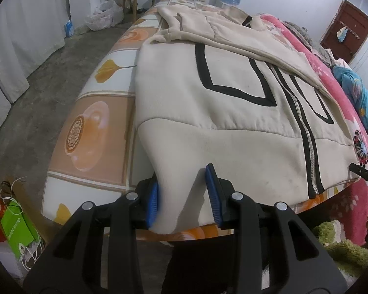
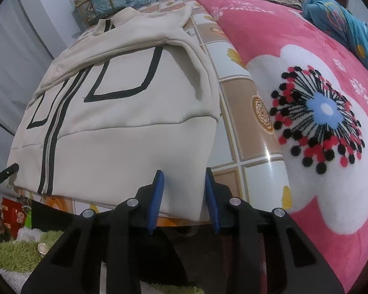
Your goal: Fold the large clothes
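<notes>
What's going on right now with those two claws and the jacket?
Left gripper and right gripper each astride a bottom corner of the cream jacket, hem between the pads. Jacket flat on the tablecloth. Nothing in the way.

The green paper bag (image 1: 18,230) carries white lettering, too distorted to read. The pink blanket (image 2: 282,24) bears white characters, likewise illegible.

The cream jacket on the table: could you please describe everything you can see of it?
The jacket is cream fleece-like fabric with black outlined rectangles on the chest and a black-edged silver zipper, zipped shut. It lies flat, front up, on a tiled-pattern tablecloth, sleeves folded across the chest, its hem at the near table edge. The left tongs and right tongs each straddle a hem corner; the fabric sits between the blue pads. A pink blanket lies beside it.
</notes>
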{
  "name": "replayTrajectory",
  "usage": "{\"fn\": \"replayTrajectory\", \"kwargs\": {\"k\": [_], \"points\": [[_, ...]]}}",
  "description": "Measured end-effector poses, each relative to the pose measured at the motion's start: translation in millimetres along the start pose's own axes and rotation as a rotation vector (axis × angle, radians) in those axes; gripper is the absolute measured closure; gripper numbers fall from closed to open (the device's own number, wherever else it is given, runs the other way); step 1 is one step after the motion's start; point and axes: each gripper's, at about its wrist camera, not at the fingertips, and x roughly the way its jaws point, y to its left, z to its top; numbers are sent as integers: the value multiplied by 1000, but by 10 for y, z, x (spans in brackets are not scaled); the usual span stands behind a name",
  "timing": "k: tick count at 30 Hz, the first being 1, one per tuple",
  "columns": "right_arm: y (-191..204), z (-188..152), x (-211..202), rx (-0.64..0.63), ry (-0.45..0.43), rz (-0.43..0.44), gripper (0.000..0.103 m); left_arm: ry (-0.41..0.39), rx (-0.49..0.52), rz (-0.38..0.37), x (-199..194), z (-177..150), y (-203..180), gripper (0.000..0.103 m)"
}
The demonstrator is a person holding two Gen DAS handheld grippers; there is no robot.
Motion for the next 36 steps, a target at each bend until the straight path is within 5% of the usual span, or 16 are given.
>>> {"fn": "replayTrajectory", "kwargs": {"k": [36], "points": [[10, 27, -34, 7, 2, 11, 68, 22, 31, 67, 15, 12, -92, 69]]}}
